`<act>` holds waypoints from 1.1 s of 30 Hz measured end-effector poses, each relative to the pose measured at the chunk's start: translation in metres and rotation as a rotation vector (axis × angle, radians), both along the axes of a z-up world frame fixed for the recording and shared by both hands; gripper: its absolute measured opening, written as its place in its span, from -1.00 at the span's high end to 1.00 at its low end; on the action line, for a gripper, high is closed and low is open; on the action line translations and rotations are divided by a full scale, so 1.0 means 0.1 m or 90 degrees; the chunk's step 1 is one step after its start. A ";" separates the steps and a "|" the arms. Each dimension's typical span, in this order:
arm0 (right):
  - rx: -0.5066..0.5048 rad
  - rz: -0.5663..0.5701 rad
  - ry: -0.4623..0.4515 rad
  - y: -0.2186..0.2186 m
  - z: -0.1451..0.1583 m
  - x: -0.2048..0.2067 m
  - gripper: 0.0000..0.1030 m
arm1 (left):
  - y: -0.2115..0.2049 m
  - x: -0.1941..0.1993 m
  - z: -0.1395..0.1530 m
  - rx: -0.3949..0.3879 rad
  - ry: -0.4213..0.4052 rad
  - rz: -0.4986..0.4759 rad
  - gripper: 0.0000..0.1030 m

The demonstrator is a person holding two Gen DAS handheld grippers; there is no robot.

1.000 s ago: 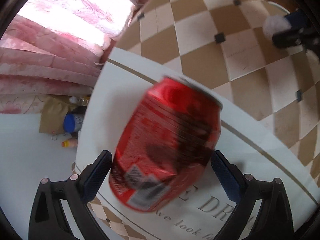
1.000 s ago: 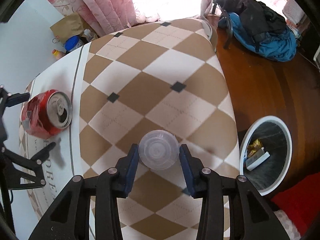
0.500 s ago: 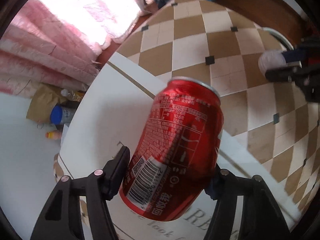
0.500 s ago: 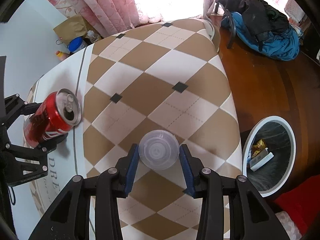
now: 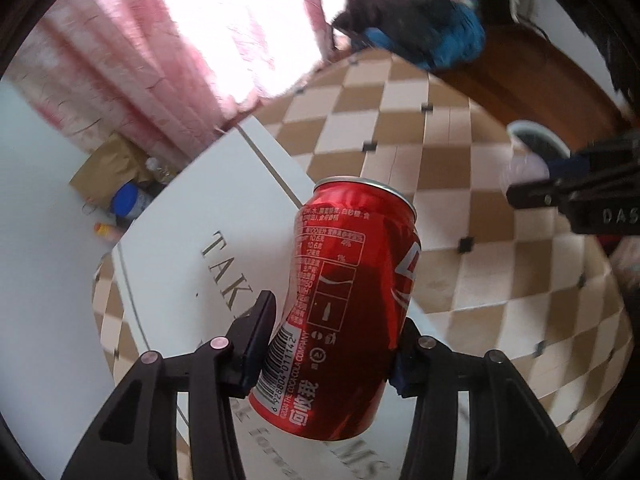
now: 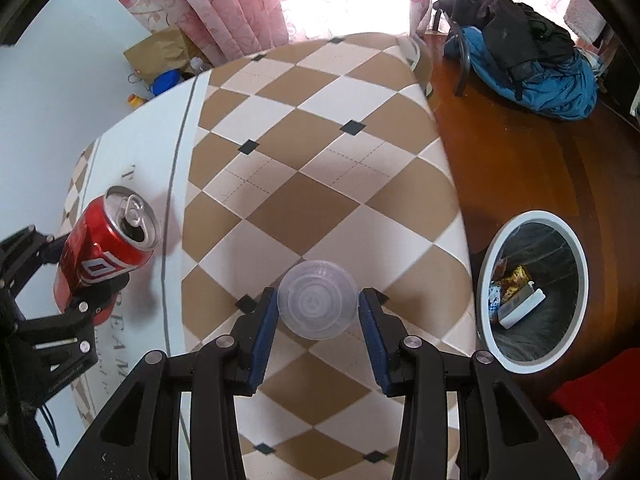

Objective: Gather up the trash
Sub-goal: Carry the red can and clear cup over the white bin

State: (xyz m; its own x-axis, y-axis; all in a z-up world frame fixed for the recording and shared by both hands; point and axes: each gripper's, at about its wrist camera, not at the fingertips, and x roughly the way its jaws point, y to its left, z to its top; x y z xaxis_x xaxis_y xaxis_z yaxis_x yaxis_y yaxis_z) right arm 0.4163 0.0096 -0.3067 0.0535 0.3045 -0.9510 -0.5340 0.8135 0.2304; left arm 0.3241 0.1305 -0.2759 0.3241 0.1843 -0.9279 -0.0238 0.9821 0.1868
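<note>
Checkered worktop (image 6: 312, 184) below, white bin (image 6: 532, 364) on floor at its right; my left claw (image 5: 332, 344) clamped on red can (image 5: 352, 300), right claw (image 6: 318, 312) on clear cup (image 6: 318, 300), both held above worktop.

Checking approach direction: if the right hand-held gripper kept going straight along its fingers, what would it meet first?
Probably the brown-and-cream checkered tablecloth. The right hand-held gripper, shut on a clear plastic cup, points down at it; depth is unclear.

Bright daylight glows through pink curtains (image 6: 224, 12). A checkered tablecloth (image 6: 320, 184) covers the table, a dark wooden floor (image 6: 520, 152) beside it.
</note>
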 end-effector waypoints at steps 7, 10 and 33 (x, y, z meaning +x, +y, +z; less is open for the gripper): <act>0.060 -0.048 -0.028 -0.50 0.42 0.02 0.16 | -0.22 -0.14 0.48 -0.020 -0.087 0.132 0.12; 0.076 -0.064 -0.050 -0.74 0.62 0.05 0.16 | -0.41 -0.15 0.71 -0.050 -0.128 0.154 0.12; 0.032 -0.269 -0.052 -3.49 0.45 1.08 0.16 | -2.59 1.44 0.20 -0.247 -0.066 0.080 0.13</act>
State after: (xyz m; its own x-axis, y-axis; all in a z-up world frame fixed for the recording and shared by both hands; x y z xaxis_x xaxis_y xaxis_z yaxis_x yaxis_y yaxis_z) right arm 0.5239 -0.3391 -0.2616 0.2584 0.2859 -0.9228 -0.1744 0.9533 0.2465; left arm 0.4683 -0.1285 -0.2557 0.4166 -0.1284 -0.9000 -0.1468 0.9675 -0.2060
